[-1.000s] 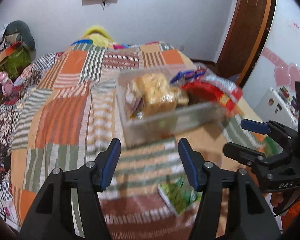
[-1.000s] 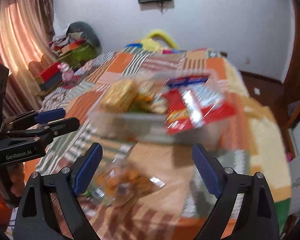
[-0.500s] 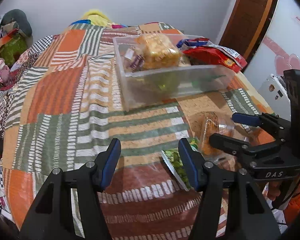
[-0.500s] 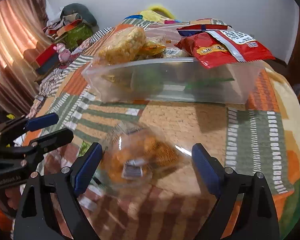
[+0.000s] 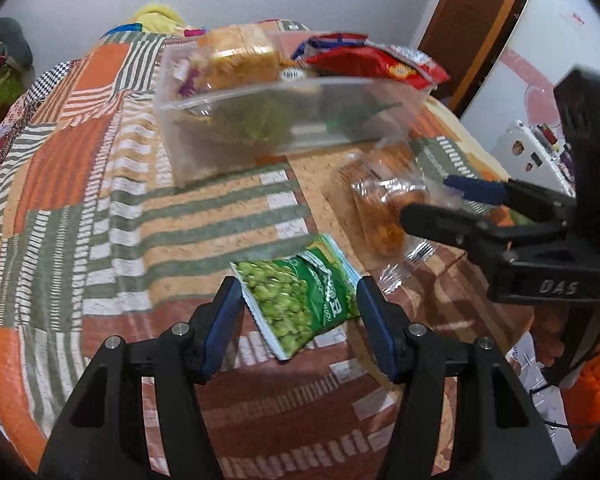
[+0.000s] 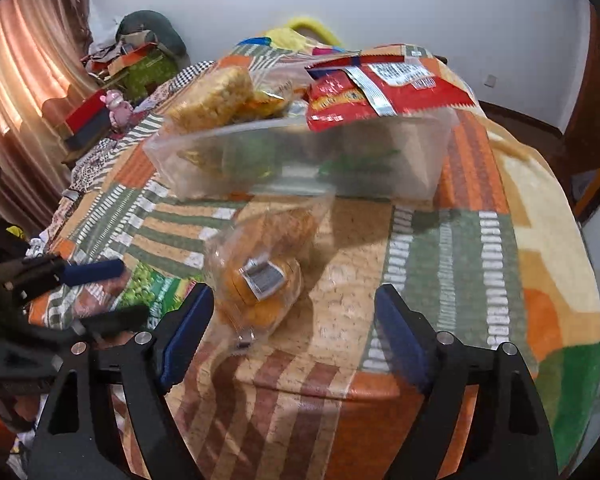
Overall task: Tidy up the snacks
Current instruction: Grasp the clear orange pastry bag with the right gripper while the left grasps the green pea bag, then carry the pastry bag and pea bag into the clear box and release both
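A patchwork blanket of orange, green and white striped squares covers the bed beneath and ahead of the fingers. Far beyond the fingertips a white wall closes the room, a yellow pillow at its foot. Left of the fingers in the right wrist view hang pinkish curtains, near a small pink toy. To the right stands a brown wooden door.

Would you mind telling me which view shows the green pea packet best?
The left wrist view: the green pea packet lies whole between the open fingers. The right wrist view shows only a part of it, behind the left gripper.
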`<state>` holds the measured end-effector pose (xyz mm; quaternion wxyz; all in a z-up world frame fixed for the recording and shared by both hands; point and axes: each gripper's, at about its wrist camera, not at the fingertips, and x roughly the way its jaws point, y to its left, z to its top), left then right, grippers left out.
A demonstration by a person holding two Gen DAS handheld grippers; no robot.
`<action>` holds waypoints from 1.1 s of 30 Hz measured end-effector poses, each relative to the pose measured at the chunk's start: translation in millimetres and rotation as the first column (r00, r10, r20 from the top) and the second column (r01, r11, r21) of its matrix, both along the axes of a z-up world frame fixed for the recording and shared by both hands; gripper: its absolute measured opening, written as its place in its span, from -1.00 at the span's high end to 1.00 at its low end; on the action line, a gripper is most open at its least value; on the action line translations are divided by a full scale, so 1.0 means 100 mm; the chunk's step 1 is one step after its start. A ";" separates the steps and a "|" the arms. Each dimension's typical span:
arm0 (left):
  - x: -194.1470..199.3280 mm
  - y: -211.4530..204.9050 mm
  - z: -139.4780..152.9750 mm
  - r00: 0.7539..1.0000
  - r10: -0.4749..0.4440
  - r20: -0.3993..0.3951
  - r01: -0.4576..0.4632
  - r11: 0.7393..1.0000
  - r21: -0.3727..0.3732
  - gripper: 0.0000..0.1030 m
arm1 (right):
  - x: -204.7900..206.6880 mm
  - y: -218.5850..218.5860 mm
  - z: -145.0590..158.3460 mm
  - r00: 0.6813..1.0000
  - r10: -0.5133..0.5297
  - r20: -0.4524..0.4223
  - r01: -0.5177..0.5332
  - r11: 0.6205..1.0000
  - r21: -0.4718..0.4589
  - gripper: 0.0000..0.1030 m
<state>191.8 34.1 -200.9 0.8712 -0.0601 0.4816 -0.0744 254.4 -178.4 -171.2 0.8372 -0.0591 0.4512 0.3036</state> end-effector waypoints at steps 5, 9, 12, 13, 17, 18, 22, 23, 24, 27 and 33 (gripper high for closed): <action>0.04 -0.05 -0.13 1.000 0.013 0.005 -0.013 1.000 0.006 -0.10 | 0.02 0.13 -0.09 1.000 0.015 -0.017 -0.015 1.000 0.007 -0.56; 0.09 -0.02 -0.15 1.000 0.022 0.022 -0.023 1.000 0.016 0.13 | 0.05 0.17 -0.16 0.999 0.017 -0.028 -0.017 1.000 0.007 -0.43; 0.09 0.03 -0.13 0.998 0.043 0.042 -0.043 0.999 0.016 0.20 | 0.06 0.17 -0.17 0.999 0.020 -0.030 -0.019 1.000 0.020 -0.27; 0.09 0.04 -0.12 0.998 0.046 0.050 -0.047 0.999 0.019 0.23 | 0.05 0.18 -0.16 0.999 0.026 -0.027 -0.025 0.999 0.022 -0.20; 0.11 0.10 -0.02 0.996 0.049 0.073 -0.048 0.999 -0.011 0.49 | -0.01 0.23 -0.14 0.999 0.047 0.016 -0.047 0.999 0.000 0.01; 0.11 0.10 0.01 0.996 0.048 0.081 -0.047 0.999 -0.014 0.51 | -0.02 0.23 -0.14 0.999 0.047 0.019 -0.047 0.999 0.000 0.03; 0.09 0.11 0.11 0.993 0.041 0.108 -0.040 0.999 -0.009 0.59 | -0.03 0.17 -0.10 0.999 0.039 0.031 -0.039 0.999 0.014 0.06; 0.08 0.12 0.14 0.993 0.040 0.114 -0.039 0.999 -0.010 0.60 | -0.03 0.14 -0.07 0.999 0.036 0.036 -0.037 0.999 0.023 0.07; 0.08 0.11 0.16 0.992 0.041 0.119 -0.040 0.999 -0.011 0.60 | -0.04 0.13 -0.05 0.999 0.034 0.041 -0.035 0.999 0.027 0.07; 0.07 0.12 0.26 0.990 0.038 0.138 -0.036 0.999 -0.021 0.60 | -0.04 0.06 0.06 0.998 0.026 0.062 -0.028 0.999 0.046 0.07; 0.12 0.12 0.59 0.976 0.039 0.215 -0.035 0.999 -0.025 0.60 | -0.04 -0.03 0.34 0.993 0.011 0.122 -0.022 0.996 0.088 0.07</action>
